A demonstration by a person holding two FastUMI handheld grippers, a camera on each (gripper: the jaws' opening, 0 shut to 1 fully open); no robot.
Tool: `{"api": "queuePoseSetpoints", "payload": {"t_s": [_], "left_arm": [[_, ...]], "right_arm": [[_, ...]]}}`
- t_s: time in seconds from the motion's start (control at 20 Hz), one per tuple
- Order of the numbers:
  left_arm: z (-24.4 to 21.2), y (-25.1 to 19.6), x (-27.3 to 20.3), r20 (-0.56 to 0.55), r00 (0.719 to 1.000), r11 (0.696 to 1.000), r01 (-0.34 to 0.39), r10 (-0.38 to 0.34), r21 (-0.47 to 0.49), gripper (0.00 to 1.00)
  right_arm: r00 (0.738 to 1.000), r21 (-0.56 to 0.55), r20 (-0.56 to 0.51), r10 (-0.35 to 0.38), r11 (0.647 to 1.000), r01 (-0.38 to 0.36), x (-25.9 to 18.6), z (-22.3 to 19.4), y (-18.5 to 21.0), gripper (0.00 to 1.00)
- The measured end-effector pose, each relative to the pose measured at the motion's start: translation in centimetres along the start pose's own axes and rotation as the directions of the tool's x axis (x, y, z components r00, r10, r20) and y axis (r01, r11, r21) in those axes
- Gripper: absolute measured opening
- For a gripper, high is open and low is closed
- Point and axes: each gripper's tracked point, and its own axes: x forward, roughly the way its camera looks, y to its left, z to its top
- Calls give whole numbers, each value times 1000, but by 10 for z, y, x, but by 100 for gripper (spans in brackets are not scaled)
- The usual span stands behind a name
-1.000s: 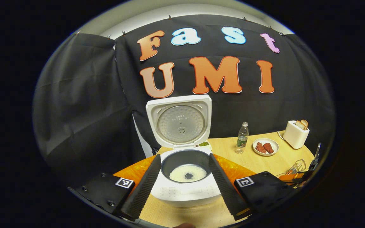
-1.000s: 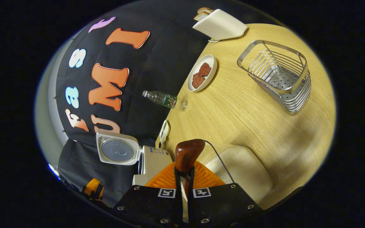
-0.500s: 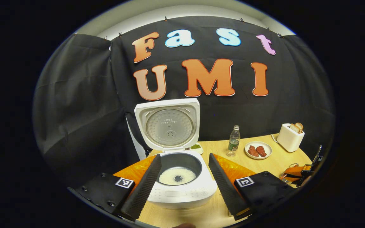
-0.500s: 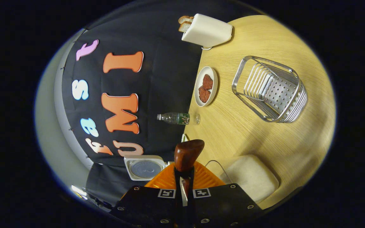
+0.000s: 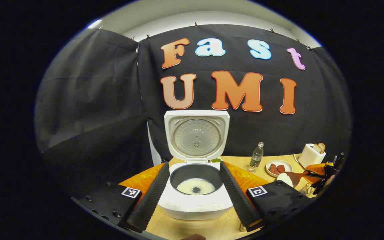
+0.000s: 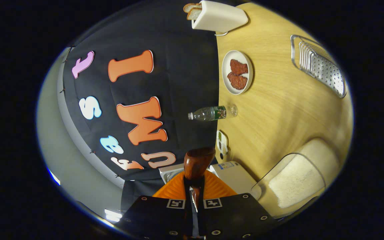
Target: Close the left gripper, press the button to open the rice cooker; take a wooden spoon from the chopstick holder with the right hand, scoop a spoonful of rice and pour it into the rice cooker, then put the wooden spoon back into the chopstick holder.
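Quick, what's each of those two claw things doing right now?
Left gripper: open, holding nothing, fingers either side of the rice cooker.
Right gripper: closed on the wooden spoon.

no legible text on the rice cooker panel, its side sticker or the bottle label

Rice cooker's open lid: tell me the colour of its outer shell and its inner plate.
White shell, silver-grey metal inner plate, clearest in the left gripper view.
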Motion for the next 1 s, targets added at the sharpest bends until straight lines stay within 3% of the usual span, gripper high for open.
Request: {"api": "queuePoseSetpoints", "payload": {"t_s": [0.05, 0.35, 0.4, 0.45, 0.65, 0.9, 1.0], "left_arm": [[-1, 10, -4, 3, 1000, 1000, -19, 19, -7, 96], [-8, 60, -33, 14, 992, 992, -123, 123, -7, 100], [-6, 70, -38, 23, 989, 989, -147, 147, -1, 96], [-4, 77, -43, 33, 985, 986, -169, 169, 8, 100], [-8, 105, -57, 44, 971, 971, -238, 237, 15, 97], [-21, 136, -66, 27, 953, 954, -301, 301, -7, 100], [-25, 146, -65, 19, 948, 949, -316, 316, -6, 97]], "right_arm": [[1000, -5, -26, -1, 1000, 1, 12, -9, 6, 6], [990, -45, -140, -34, 999, 27, 85, -67, 30, 6], [987, -58, -153, -42, 998, 33, 98, -74, 33, 6], [985, -76, -165, -49, 996, 37, 110, -82, 35, 5], [982, -129, -175, -74, 990, 52, 157, -99, 44, 6], [978, -253, -172, -114, 965, 68, 202, -124, 53, 6], [977, -363, -156, -145, 928, 80, 216, -135, 49, 6]]}}
